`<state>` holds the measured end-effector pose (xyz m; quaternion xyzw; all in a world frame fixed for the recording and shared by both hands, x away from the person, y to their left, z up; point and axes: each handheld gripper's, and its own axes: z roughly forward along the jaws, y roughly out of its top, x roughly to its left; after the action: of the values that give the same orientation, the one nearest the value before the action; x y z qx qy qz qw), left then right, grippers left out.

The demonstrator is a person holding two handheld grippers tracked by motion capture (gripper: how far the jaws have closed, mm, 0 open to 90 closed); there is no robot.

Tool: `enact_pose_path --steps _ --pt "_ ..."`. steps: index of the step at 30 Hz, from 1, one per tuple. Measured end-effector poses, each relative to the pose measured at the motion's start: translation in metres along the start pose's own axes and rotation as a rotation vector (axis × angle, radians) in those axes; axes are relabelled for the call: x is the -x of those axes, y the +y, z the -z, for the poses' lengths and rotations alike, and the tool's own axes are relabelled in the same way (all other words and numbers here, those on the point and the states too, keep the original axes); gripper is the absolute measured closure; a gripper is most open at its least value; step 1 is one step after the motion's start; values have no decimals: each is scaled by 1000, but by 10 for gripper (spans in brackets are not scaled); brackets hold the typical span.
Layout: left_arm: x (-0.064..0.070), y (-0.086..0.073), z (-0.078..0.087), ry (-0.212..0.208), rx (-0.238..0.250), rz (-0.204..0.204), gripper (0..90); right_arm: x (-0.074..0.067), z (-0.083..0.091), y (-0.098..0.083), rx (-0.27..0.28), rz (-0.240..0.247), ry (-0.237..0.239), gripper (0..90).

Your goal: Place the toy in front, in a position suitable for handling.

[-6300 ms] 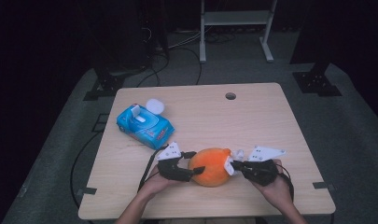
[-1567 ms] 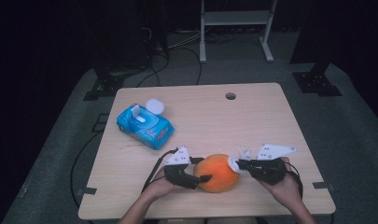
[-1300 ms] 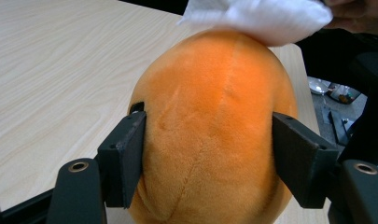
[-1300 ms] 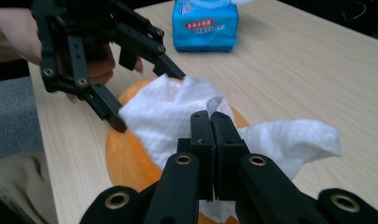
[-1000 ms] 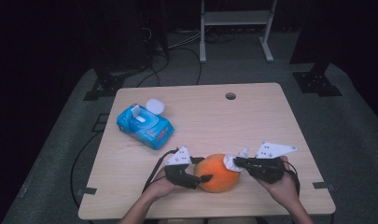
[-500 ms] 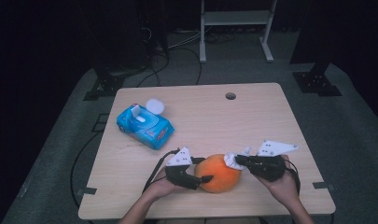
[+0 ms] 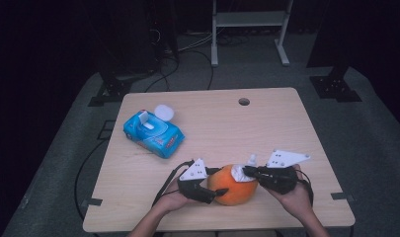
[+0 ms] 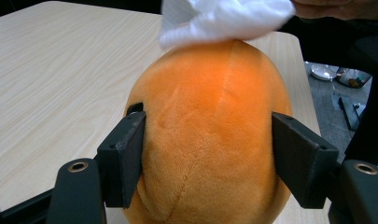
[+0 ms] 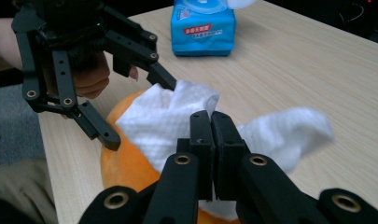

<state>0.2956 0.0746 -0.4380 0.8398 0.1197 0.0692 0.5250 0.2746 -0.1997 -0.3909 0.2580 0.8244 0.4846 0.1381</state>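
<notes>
Plush [image 7: 233,185] soft and squashy, left gripper [image 7: 211,193] fingers clamped on its sides low down; right gripper [image 7: 250,172] fingers together on limp wipe [image 9: 177,122] atop plush.

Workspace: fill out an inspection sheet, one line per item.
Surface: light wooden table with a round hole near its far edge.
Job's things: orange plush ball near the front edge; white wipe lying on it.
Clutter: blue wipes pack, lid flipped open.
Grippers: left hand-held gripper clamps the ball's sides; right hand-held gripper is shut on the wipe.
Cables: one trails from the left hand-held gripper; more on the floor beyond.
Surroundings: dark room, white frame legs behind.
</notes>
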Motion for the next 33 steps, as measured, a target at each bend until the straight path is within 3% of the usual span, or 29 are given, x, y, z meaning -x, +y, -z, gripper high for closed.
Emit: enact_pose_path --steps 4,6,8,12,13,17,20,22,25,29,31,33 --pt "-1 -1 0 -3 5 6 304 6 -2 -5 -23 -20 3 878" --pt "0 0 0 -1 2 -3 304 11 1 -8 -34 -26 -22 881" --pt "1 1 -1 1 3 -4 303 10 5 -7 -20 -39 -25 883" --pt "-1 -1 1 3 0 7 304 2 7 -1 -10 4 7 883" --pt "-2 -1 1 3 1 11 304 2 5 -1 -30 13 4 883" --pt "-7 -4 2 2 10 47 304 12 7 -11 -85 6 -48 883" --pt "-8 -3 1 8 12 61 297 19 14 -14 -67 -30 -68 883" --pt "-6 -3 1 9 12 52 296 16 17 -10 -40 -28 -50 883" --pt "-7 -4 2 4 11 57 297 13 10 -10 -70 4 -43 882" --pt "-7 -3 1 9 16 63 296 21 8 -16 -86 -26 -45 883" --pt "-6 -1 0 7 12 61 289 22 11 -14 -66 -48 -43 883" --pt "-4 0 -2 8 14 52 285 15 13 -7 -15 -53 15 883"
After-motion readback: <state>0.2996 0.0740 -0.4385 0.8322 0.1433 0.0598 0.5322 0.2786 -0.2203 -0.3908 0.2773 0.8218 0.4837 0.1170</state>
